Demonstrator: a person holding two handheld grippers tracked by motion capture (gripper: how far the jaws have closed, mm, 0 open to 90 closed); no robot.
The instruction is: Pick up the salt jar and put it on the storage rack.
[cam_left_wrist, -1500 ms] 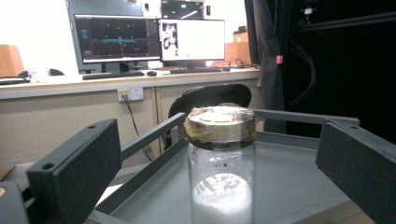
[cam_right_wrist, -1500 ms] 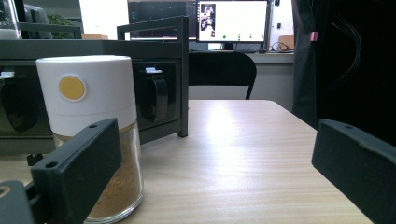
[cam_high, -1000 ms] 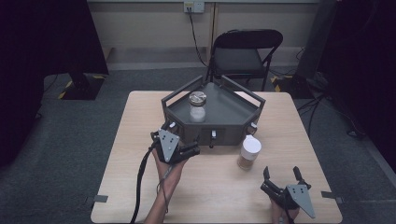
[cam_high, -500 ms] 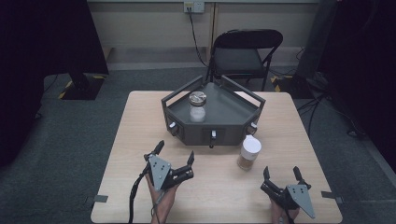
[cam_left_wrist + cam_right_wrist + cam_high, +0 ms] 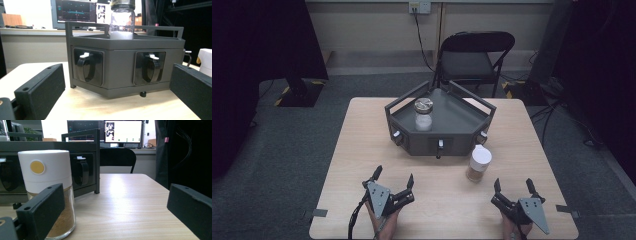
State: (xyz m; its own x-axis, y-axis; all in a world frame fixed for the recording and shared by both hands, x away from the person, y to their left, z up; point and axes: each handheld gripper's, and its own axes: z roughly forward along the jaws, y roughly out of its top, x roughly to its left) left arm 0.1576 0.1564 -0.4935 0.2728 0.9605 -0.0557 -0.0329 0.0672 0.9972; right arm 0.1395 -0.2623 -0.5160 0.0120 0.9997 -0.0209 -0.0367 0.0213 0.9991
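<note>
A dark grey rack (image 5: pixel 452 142) with a raised rim stands at the table's middle back, and a clear jar with a metal lid (image 5: pixel 423 114) sits on top of it. That jar (image 5: pixel 122 20) rises above the rack (image 5: pixel 120 72) in the left gripper view. A white-capped spice jar of brown powder (image 5: pixel 479 163) stands on the table by the rack's right front corner. My left gripper (image 5: pixel 393 178) rests open near the front left, empty. My right gripper (image 5: pixel 514 185) is open just in front of the spice jar (image 5: pixel 47 192), not touching it.
The rack's front faces carry black hook-like latches (image 5: pixel 86 67). A black folding chair (image 5: pixel 474 57) stands behind the light wooden table (image 5: pixel 362 145). Monitors (image 5: pixel 123 131) sit on a far desk. Dark curtains flank the room.
My left gripper has drawn back from the rack's left front corner toward the table's front edge. The right gripper has hardly moved.
</note>
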